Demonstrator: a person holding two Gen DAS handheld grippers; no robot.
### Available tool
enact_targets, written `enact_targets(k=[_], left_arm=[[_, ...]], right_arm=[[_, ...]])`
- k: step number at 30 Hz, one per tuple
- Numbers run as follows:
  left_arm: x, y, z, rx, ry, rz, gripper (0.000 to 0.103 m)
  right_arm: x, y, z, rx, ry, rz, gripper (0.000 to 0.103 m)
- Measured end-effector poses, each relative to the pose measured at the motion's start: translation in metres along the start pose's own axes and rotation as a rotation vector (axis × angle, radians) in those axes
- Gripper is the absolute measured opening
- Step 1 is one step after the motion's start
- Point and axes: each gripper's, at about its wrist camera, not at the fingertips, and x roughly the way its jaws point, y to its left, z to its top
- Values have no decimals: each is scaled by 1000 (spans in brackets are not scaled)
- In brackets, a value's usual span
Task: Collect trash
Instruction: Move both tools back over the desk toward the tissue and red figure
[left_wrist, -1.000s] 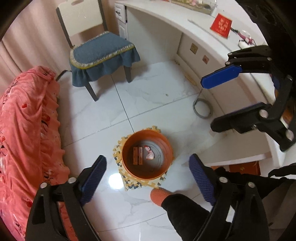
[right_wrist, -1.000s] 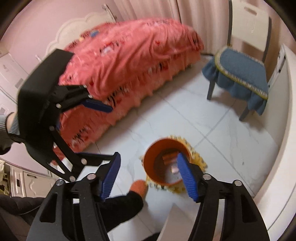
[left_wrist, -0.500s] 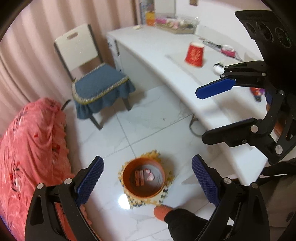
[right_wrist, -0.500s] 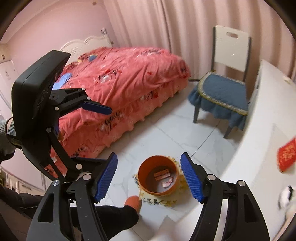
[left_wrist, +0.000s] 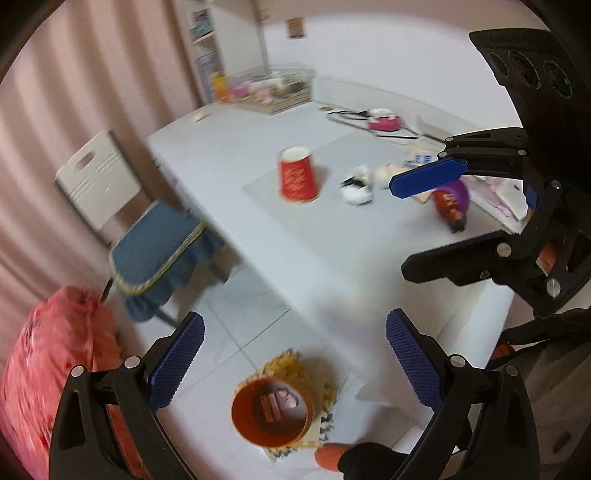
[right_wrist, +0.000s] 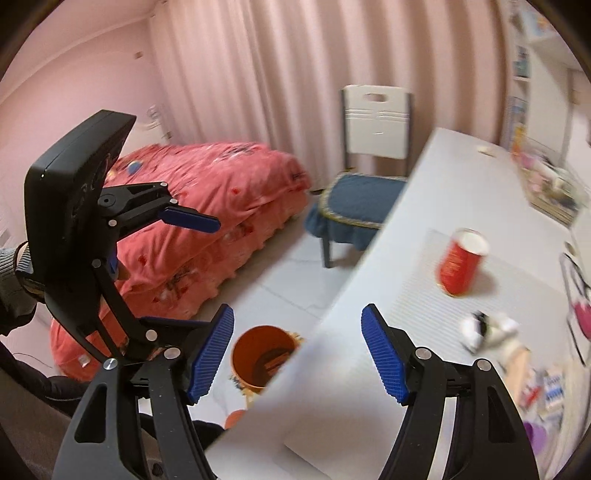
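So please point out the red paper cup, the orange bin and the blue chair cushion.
red paper cup (left_wrist: 297, 179), left wrist view, on its printed side.
orange bin (left_wrist: 271, 435), left wrist view, on its front wall.
blue chair cushion (right_wrist: 360, 197), right wrist view, on its top.

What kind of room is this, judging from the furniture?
Most likely a bedroom at home. A bed with a pink-red quilt stands by pleated pink curtains, and a long white desk with a blue-cushioned chair runs along one side. An orange trash bin sits on the tiled floor.
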Motion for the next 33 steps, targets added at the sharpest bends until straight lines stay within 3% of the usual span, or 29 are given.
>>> enact_targets(k=[17,28,33], left_arm=[[50,-69,78,184,-20,-179,97],[96,-78,109,230,15,-276,97],[126,-78,118,246,47,-273,97]], right_arm=[[-82,-105,-70,258,-53,-234,71],[-95,-145,-108,390,-23,-339,71],[-86,-160,-124,446,-2,-357,71]])
